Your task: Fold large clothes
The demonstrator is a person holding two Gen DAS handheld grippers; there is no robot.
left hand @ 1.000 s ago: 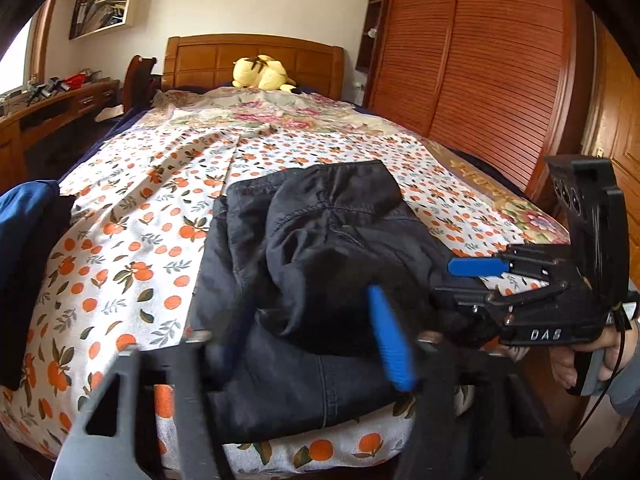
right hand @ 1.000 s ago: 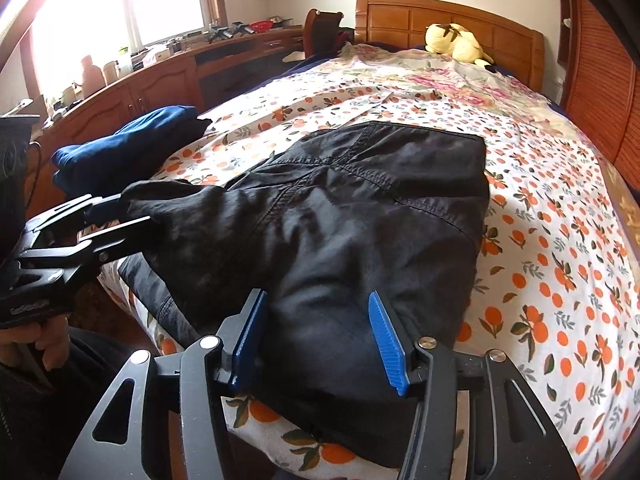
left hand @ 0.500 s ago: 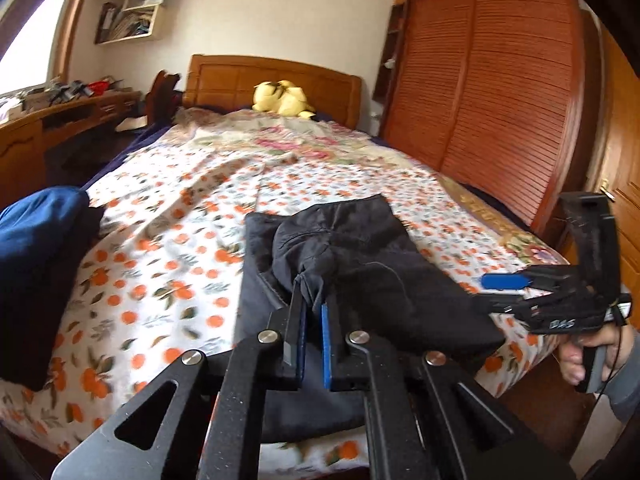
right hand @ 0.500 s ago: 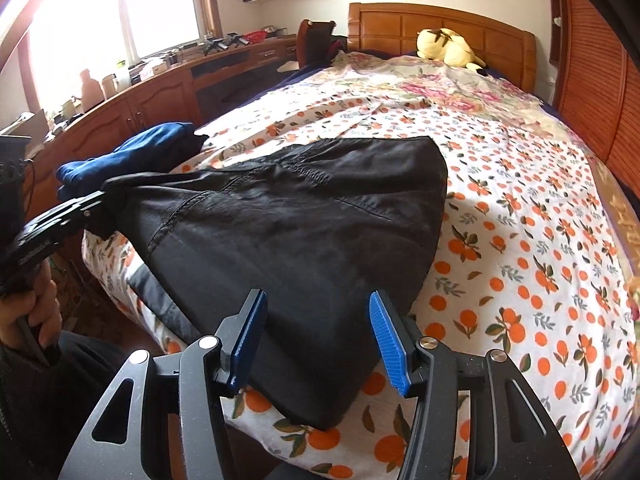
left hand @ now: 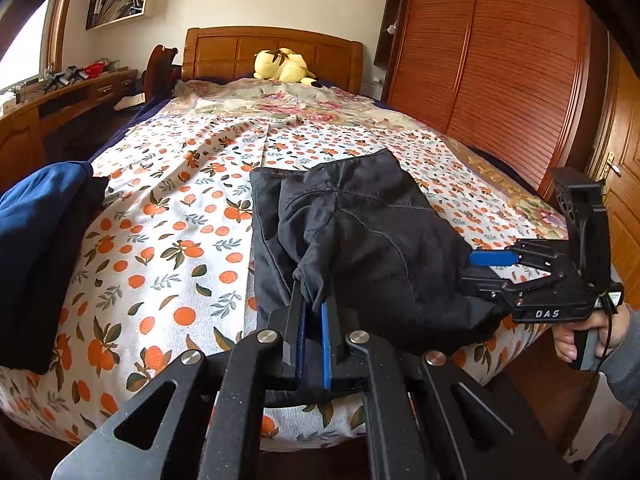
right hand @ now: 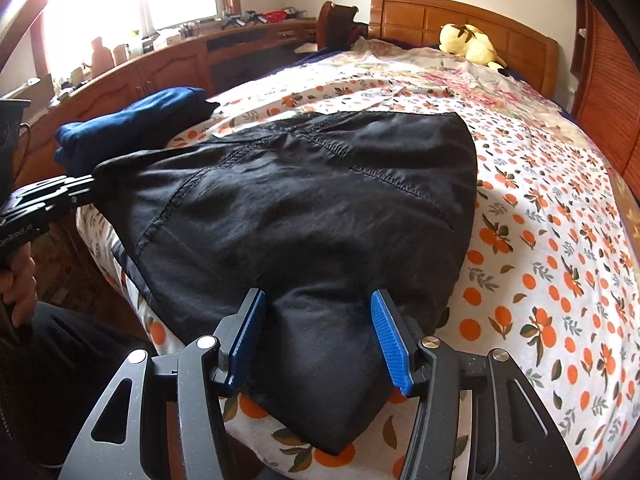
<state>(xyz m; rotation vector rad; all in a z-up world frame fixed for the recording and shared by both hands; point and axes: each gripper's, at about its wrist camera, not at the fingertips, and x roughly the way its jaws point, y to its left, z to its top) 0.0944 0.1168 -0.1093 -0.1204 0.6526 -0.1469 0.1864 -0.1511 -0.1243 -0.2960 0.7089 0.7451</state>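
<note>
Left wrist view: foot of bed
Bed (left hand: 176, 208): orange-print sheet, wooden headboard
Black trousers (right hand: 304, 216): spread across the near end, one corner over the edge
Navy clothes (right hand: 132, 124): piled at the bed's left side
Plush toy (left hand: 282, 66): yellow, by the headboard
Left gripper (left hand: 313, 316): pinched tight on a trouser corner
Right gripper (right hand: 318, 336): half open (cloth between the pads, not squeezed)

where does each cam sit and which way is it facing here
Left wrist: on the left gripper, looking up the bed to the wooden headboard; pads shut on the black fabric garment; right gripper and its hand at right.
Right wrist: on the right gripper, jaws open astride the garment's near corner; left gripper at left.
Shared: garment, orange-print bedsheet, yellow plush toy, folded blue cloth.
</note>
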